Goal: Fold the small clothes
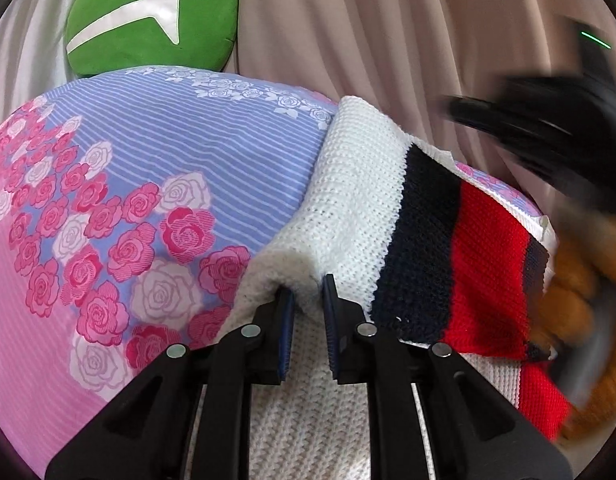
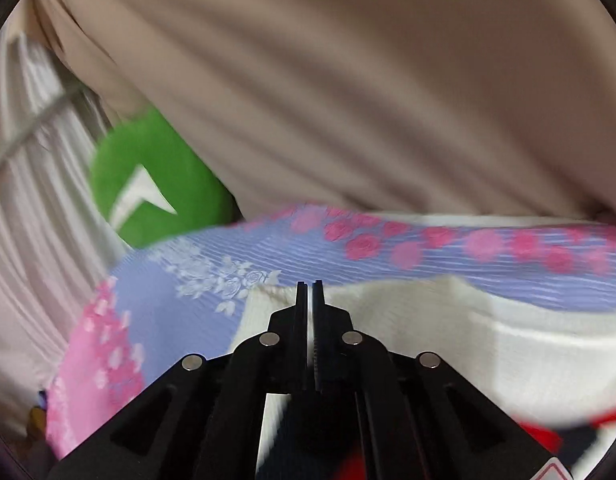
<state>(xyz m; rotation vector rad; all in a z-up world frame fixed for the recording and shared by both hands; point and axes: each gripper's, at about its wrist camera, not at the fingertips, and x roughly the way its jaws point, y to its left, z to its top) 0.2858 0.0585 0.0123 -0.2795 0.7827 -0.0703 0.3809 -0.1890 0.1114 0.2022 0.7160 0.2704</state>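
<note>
Left wrist view: the left tongs (image 1: 308,294) clamp a raised fold of the white knit sweater (image 1: 348,208), which lies on the rose-print bedsheet (image 1: 147,184) beside a green cushion (image 1: 151,20). Right wrist view: the right tongs (image 2: 309,286), pressed together and empty, hover over the sweater's far edge.

Left wrist view: sits close above the knit sweater (image 1: 360,208), angled down and forward across the floral bedsheet (image 1: 155,160) toward the far curtain (image 1: 388,40). Right wrist view: equally close, same downward tilt, blurred. Both share the sheet, curtain and green cushion (image 1: 147,20) at far left.
</note>
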